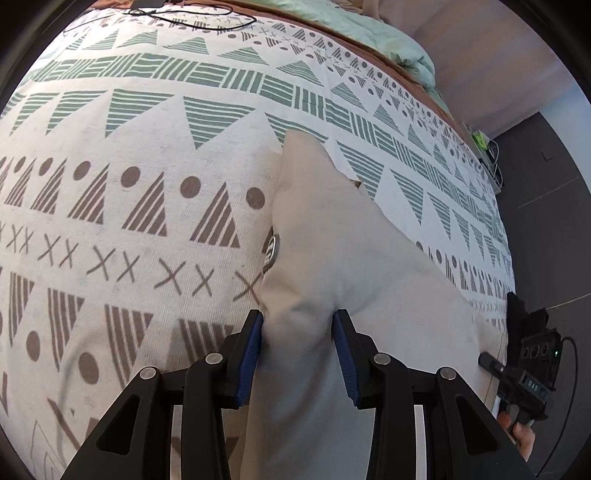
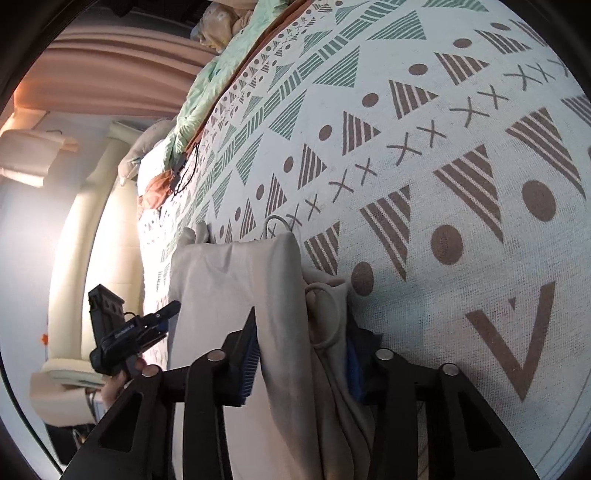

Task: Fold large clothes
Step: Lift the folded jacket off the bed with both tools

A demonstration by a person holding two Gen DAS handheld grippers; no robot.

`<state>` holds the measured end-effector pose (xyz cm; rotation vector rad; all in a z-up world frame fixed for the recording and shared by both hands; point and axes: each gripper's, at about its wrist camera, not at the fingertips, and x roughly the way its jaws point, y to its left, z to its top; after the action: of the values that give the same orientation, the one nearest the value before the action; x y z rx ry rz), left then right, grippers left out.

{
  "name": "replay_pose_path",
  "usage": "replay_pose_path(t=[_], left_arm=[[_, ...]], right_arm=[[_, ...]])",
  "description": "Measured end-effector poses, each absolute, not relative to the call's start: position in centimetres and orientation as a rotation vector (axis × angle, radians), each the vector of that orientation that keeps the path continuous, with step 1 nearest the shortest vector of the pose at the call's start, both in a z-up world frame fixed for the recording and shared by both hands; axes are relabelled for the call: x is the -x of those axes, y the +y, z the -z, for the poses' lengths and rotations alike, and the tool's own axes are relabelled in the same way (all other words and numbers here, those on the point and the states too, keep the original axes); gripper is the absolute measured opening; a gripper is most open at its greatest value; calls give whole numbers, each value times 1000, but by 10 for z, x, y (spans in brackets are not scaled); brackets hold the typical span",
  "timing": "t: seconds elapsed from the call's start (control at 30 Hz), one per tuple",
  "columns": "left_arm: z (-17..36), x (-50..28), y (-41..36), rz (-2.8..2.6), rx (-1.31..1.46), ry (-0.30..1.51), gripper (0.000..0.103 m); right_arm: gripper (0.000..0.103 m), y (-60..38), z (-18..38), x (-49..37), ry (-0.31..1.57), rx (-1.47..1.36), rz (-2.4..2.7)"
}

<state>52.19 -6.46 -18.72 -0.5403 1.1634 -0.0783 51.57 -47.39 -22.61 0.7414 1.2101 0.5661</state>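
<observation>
Both jaws part-open | left gripper [image 1: 298,334], right gripper [image 2: 301,354] clamp beige garment [image 1: 332,258]

Black two-finger left gripper [image 1: 298,325] with ribbed blue pads [image 1: 251,354] and round silver pivot screws [image 1: 216,358]. Same build on right gripper [image 2: 301,347]: matte black linkage arms, triangular cut-outs, blue pads [image 2: 248,360], silver screws [image 2: 384,354].

Left wrist view: garment [image 1: 343,280] lies on bedspread [image 1: 129,206], running from bottom centre up to mid-frame. Cable [image 1: 177,18] on bedspread at top left. Quilt [image 1: 388,40] behind the bedspread, upper right. Right wrist view: garment [image 2: 236,295] lower centre, bedspread [image 2: 461,166] to its right.
</observation>
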Motion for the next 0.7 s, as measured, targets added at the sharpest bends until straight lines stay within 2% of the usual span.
replay_pose_path(t=[0.07,0.13,0.3,0.7], left_arm=[[186,-524,-67,69,531,1158,40],[182,-523,-72,58,508,1151,32],[161,-515,-80,56,455,1116,21],[60,-457,-93,103,436,943,16]], right_arm=[[28,-474,223,-515,1204,-742,-564],[23,-473,216,-512,1194,-725,-557],[19,-466,188,-503,1150,-692,-558],[18,-455,106,-457,1026,-614,-591]])
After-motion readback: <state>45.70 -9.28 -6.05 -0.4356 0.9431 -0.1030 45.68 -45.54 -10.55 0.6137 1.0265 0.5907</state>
